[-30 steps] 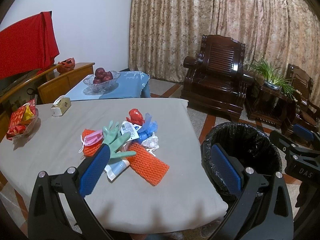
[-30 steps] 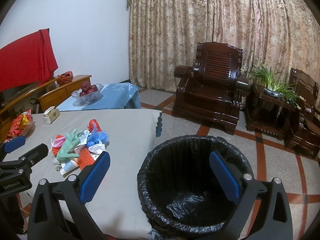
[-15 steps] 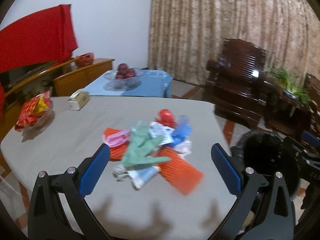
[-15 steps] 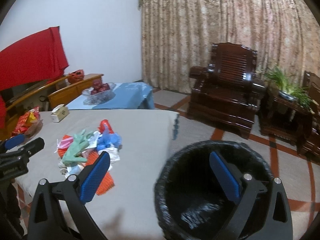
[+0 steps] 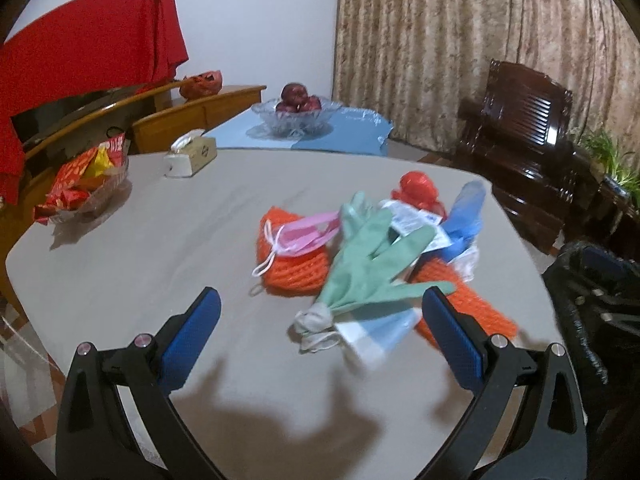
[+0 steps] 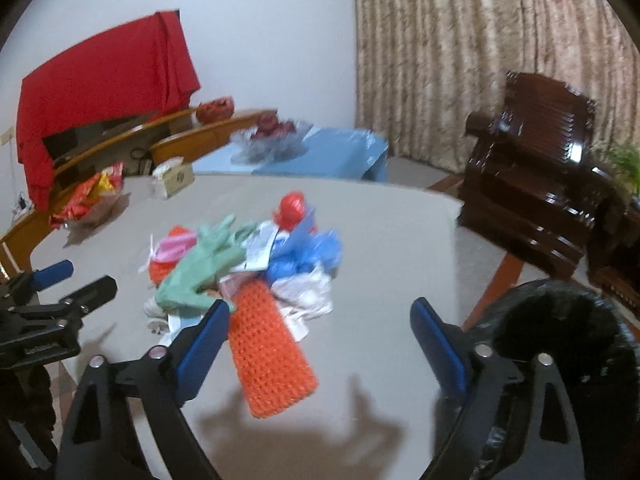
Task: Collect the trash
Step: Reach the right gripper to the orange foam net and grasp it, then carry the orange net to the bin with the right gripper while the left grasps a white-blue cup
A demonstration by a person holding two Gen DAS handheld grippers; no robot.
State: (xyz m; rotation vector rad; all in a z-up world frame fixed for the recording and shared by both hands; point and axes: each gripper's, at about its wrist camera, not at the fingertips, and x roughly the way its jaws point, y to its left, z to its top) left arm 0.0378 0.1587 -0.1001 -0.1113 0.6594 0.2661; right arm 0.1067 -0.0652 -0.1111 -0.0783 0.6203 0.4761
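A pile of trash lies on the grey table (image 5: 160, 248): a green rubber glove (image 5: 372, 256), a pink mask (image 5: 304, 236), two orange foam nets (image 5: 292, 276), a red bag (image 5: 416, 186), a blue plastic bag (image 5: 466, 216) and a white-blue tube (image 5: 376, 332). My left gripper (image 5: 320, 304) hovers open just short of the glove's cuff. My right gripper (image 6: 319, 307) hangs over the nearer orange net (image 6: 268, 352); its jaws are closing, with nothing pressed between the pads. The black-lined bin (image 6: 560, 328) stands at the table's right edge.
A tissue box (image 5: 192, 156) and a bowl of snack packets (image 5: 86, 184) sit at the table's far left. Behind are a fruit bowl (image 5: 298, 114) on a blue-covered table, a wooden sideboard and a dark armchair (image 5: 524, 128).
Both grippers have swung left, away from the bin, and dropped closer to the trash pile. The right jaws stand slightly narrower than before.
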